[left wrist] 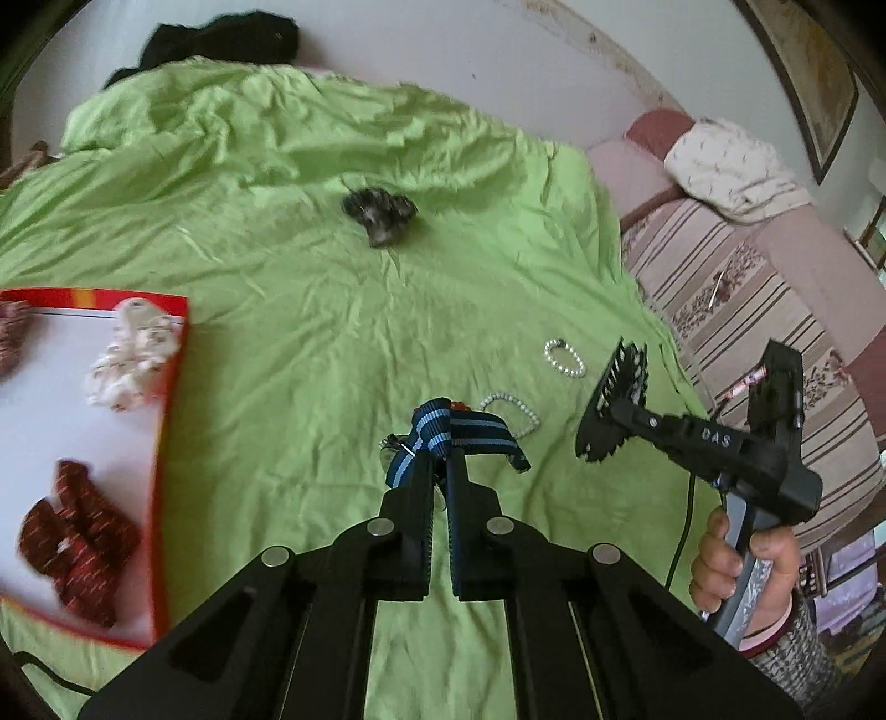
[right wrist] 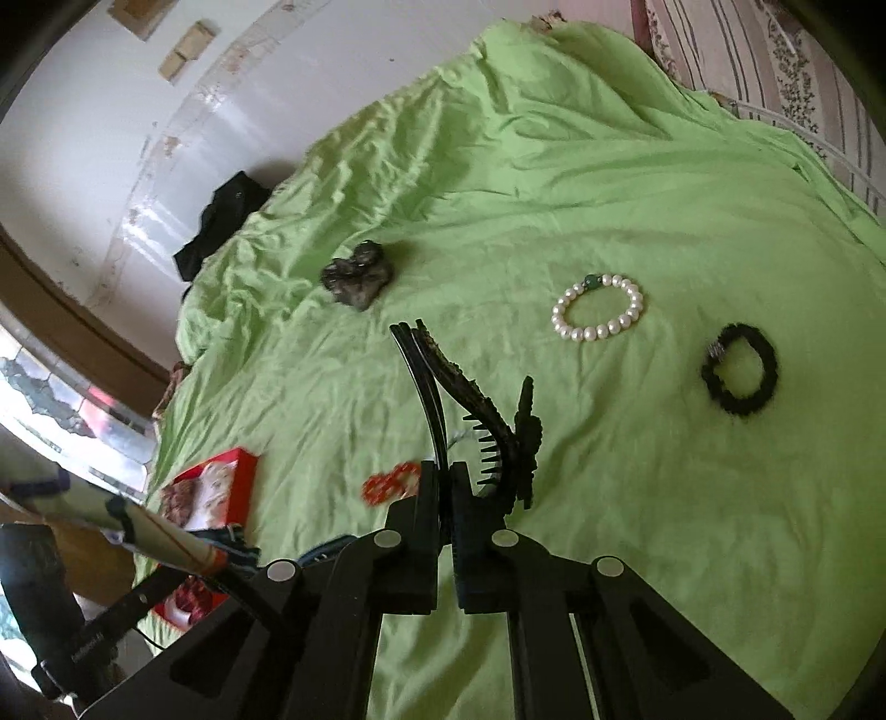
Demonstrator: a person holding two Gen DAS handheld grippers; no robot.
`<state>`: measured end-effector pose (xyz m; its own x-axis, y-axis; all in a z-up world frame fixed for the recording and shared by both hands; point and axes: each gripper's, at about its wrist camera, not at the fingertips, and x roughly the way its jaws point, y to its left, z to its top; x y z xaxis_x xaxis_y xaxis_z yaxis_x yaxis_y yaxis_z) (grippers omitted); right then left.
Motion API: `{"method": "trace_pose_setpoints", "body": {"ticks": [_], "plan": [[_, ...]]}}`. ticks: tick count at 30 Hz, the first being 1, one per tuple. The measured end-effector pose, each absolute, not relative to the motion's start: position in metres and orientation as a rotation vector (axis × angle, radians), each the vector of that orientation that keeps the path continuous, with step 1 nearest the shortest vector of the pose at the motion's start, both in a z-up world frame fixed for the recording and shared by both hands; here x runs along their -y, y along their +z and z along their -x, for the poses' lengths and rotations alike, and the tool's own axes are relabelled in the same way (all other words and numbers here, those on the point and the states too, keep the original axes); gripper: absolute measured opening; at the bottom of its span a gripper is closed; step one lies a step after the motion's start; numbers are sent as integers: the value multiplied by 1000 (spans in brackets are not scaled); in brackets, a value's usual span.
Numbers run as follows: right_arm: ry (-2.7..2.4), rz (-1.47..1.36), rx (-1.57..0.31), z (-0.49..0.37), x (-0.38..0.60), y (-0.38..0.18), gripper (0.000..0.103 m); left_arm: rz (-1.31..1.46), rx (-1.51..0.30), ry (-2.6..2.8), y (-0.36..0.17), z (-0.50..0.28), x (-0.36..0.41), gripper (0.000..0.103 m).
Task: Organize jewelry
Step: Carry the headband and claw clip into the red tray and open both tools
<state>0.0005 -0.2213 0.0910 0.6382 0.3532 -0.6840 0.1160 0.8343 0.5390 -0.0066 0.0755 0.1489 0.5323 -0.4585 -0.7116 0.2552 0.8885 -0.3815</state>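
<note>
My left gripper (left wrist: 440,471) is shut on a blue striped strap (left wrist: 443,437) and holds it above the green sheet (left wrist: 288,343). My right gripper (right wrist: 446,473) is shut on a black claw hair clip (right wrist: 487,421), also seen in the left wrist view (left wrist: 614,399). A white tray with a red rim (left wrist: 171,387) lies at the left and holds a white scrunchie (left wrist: 133,354) and a dark red scrunchie (left wrist: 77,537). On the sheet lie a pearl bracelet (right wrist: 598,307), a second pearl bracelet (left wrist: 512,412), a black bracelet (right wrist: 739,368), an orange bead bracelet (right wrist: 387,484) and a grey scrunchie (right wrist: 357,274).
A striped sofa (left wrist: 775,310) with a white cushion (left wrist: 725,166) stands to the right of the sheet. Black clothing (left wrist: 221,39) lies at the far edge by the white wall. The tray also shows in the right wrist view (right wrist: 216,487).
</note>
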Motion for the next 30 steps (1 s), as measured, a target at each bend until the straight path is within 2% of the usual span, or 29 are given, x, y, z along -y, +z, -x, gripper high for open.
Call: {"method": "trace_pose_setpoints", "body": {"ticks": [8, 16, 23, 30], "plan": [[192, -545, -862, 36, 193, 116, 4, 283, -836, -364, 179, 58, -118, 4], [282, -460, -871, 51, 144, 138, 4, 320, -736, -238, 206, 89, -193, 4], [384, -347, -904, 45, 75, 148, 4, 346, -699, -131, 206, 76, -254, 4], [490, -278, -943, 17, -2, 147, 4, 410, -726, -65, 179, 38, -301, 4]]}}
